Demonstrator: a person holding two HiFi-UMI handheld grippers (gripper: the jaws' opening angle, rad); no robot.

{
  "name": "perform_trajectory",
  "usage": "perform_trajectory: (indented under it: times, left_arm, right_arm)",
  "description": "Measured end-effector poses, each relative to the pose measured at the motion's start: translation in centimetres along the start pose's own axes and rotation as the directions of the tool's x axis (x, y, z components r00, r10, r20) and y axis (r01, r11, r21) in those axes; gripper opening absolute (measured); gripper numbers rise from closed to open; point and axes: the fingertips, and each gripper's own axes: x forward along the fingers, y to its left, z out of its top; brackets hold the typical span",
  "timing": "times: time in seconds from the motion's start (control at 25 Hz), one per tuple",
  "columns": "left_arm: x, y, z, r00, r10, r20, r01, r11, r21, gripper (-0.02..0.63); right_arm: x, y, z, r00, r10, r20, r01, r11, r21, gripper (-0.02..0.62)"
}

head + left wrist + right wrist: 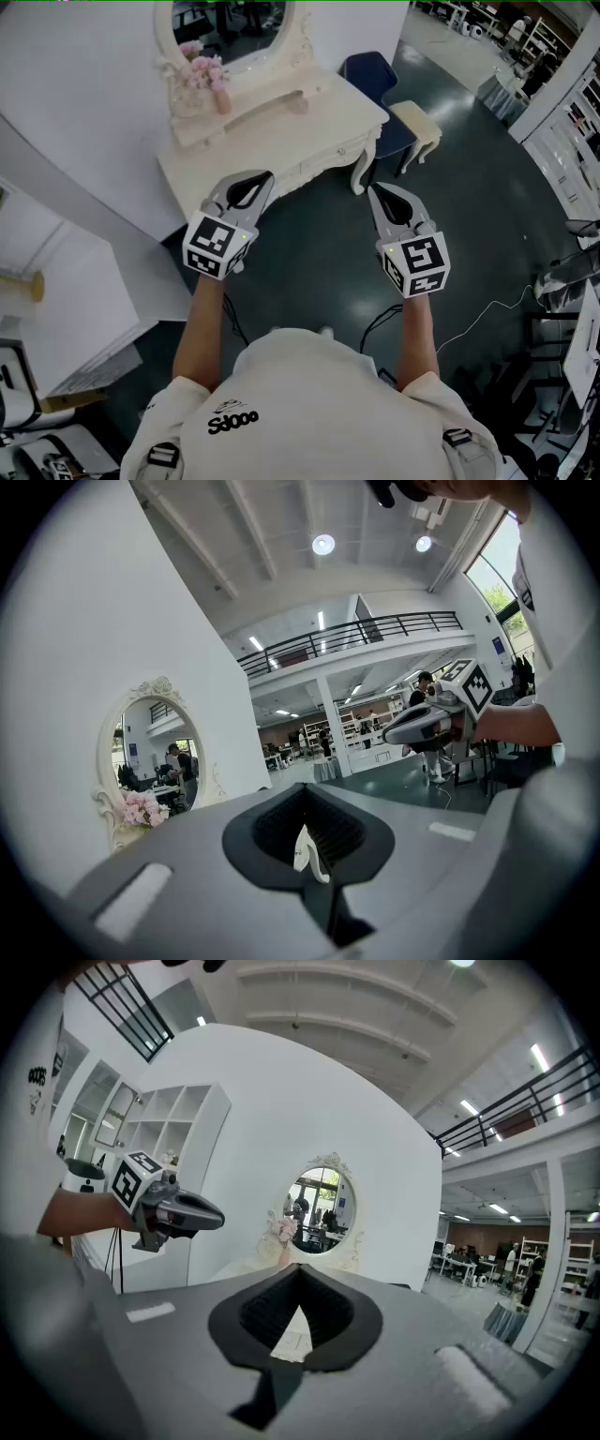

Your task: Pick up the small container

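Black-and-white square markers on left gripper and right gripper, fingers of both closed on nothing.

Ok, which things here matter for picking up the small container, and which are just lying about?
Job: likely the small container on the dressing table; left gripper, right gripper, both shut, empty.
Lying about: pink flowers, mirror, stool, blue chair.

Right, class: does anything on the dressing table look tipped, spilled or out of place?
Nothing stands out. The vase stands upright by the mirror, the small container sits on the table, and the left gripper and right gripper are shut and empty.
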Motion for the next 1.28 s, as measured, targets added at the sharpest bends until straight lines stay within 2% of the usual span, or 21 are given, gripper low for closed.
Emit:
perform_trajectory:
  times: [0.16, 0.44, 0.64, 0.8, 0.96, 1.28]
  left_arm:
    - [0.8, -0.6, 0.2, 1.0, 0.004, -0.002, -0.004, 1.0, 0.006, 0.018]
    - [3.0, -2.2, -0.1, 0.999, 0.016, -0.029, -0.016, 1.0, 0.002, 0.018]
    - [5.0, -3.5, -0.4, 0.998, 0.028, -0.048, -0.029, 0.999, -0.019, 0.018]
    - [6.6, -4.0, -1.0, 0.997, 0.051, -0.063, -0.055, 0.997, -0.049, 0.018]
    - [8.2, -3.2, -2.3, 0.995, 0.069, -0.075, -0.075, 0.995, -0.067, 0.018]
    - [13.8, 2.0, -5.1, 0.993, 0.062, -0.101, -0.071, 0.993, -0.09, 0.018]
  right_arm:
    - [-0.2, -1.1, -0.6, 1.0, -0.008, -0.005, 0.008, 1.0, -0.007, 0.002]
    - [-0.8, -4.7, -2.2, 1.0, -0.023, 0.017, 0.022, 0.998, 0.059, 0.002]
    - [-1.0, -7.3, -3.1, 0.999, -0.011, 0.053, 0.005, 0.995, 0.104, 0.002]
    - [-1.0, -8.9, -4.2, 0.999, 0.02, 0.038, -0.024, 0.993, 0.112, 0.002]
    - [0.2, -10.2, -4.9, 0.999, 0.014, 0.032, -0.017, 0.994, 0.111, 0.002]
    - [6.7, -13.1, -6.4, 1.0, 0.002, 0.001, -0.002, 0.991, 0.136, 0.002]
